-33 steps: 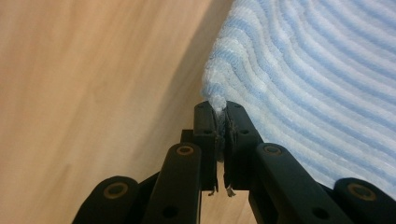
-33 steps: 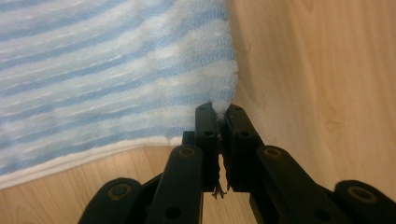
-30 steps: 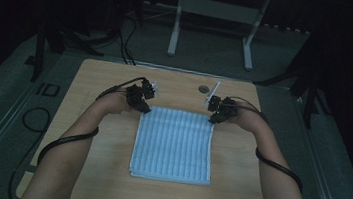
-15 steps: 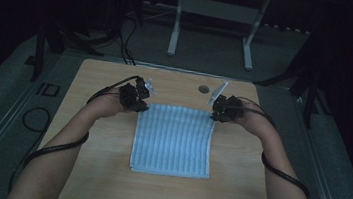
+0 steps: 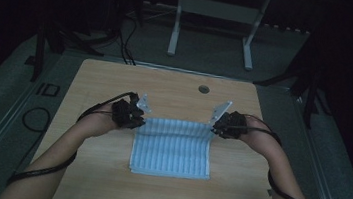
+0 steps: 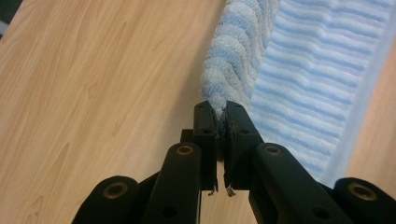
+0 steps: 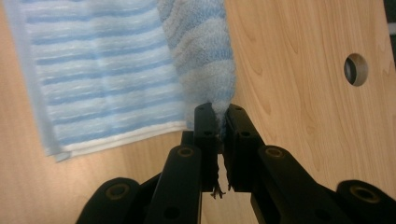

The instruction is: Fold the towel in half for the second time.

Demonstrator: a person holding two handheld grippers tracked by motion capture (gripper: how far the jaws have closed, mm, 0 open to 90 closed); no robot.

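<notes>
A light blue striped towel (image 5: 171, 147) lies on the wooden table (image 5: 101, 76), its far edge lifted and folding toward the person. My left gripper (image 5: 138, 120) is shut on the towel's far left corner (image 6: 218, 100), pinched between its black jaws. My right gripper (image 5: 213, 129) is shut on the far right corner (image 7: 219, 109). In both gripper views the raised edge of the towel (image 6: 238, 51) (image 7: 201, 51) runs away from the jaws above the flat layer (image 6: 303, 84) (image 7: 102, 70) below.
A round cable hole (image 5: 204, 89) (image 7: 356, 69) sits in the table near its far edge. A white table frame (image 5: 214, 13) stands on the dark floor beyond. Cables (image 5: 42, 114) trail off the table's left side.
Both grippers have drawn the towel's far edge toward the person, so the towel now looks shorter. The grippers stay shut on the corners.
</notes>
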